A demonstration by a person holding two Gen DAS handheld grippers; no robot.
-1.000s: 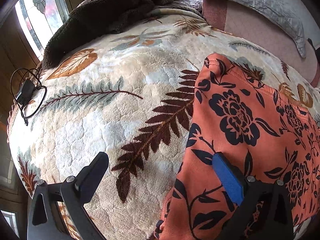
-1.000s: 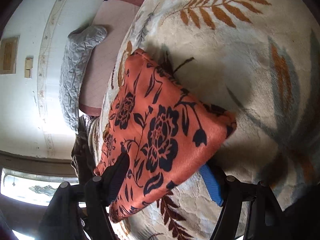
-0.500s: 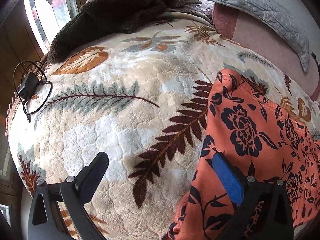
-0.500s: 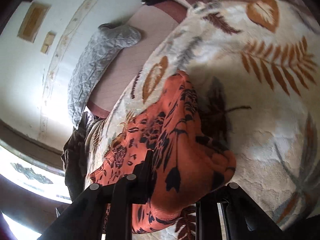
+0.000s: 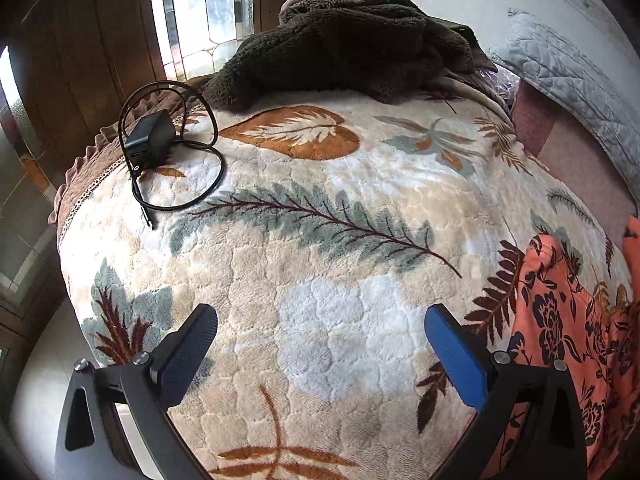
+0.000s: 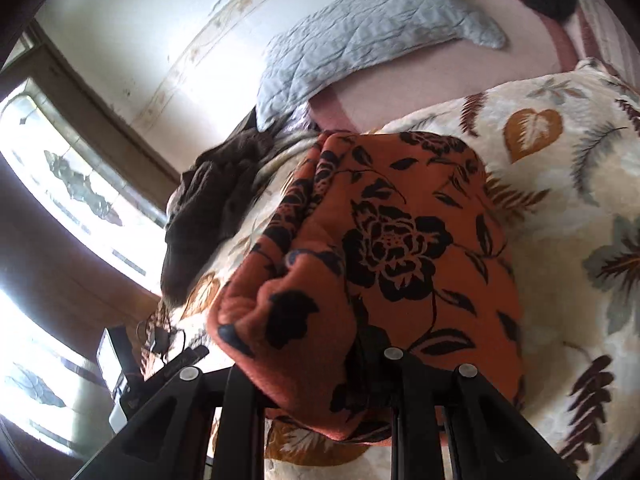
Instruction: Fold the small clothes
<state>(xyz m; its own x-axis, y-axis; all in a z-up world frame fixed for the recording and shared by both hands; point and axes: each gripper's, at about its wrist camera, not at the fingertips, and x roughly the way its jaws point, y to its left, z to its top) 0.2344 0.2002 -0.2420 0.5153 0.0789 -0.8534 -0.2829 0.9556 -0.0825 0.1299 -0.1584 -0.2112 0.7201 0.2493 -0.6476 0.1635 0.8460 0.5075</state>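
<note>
Right tool (image 6: 320, 364) pinches bunched orange floral garment (image 6: 400, 240); left tool (image 5: 320, 336) wide over plush leaf-print blanket (image 5: 320, 184).

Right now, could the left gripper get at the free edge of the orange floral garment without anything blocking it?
Probably yes. The left gripper is open and empty over bare blanket, and the orange floral garment lies just beside its blue finger. Nothing sits between them; the charger is far off. The right gripper holds the other part.

We see the left gripper (image 5: 320, 344) with black arms, silver screws and blue pads. The right gripper (image 6: 320, 364) looks the same black, its pads apparently hidden.
</note>
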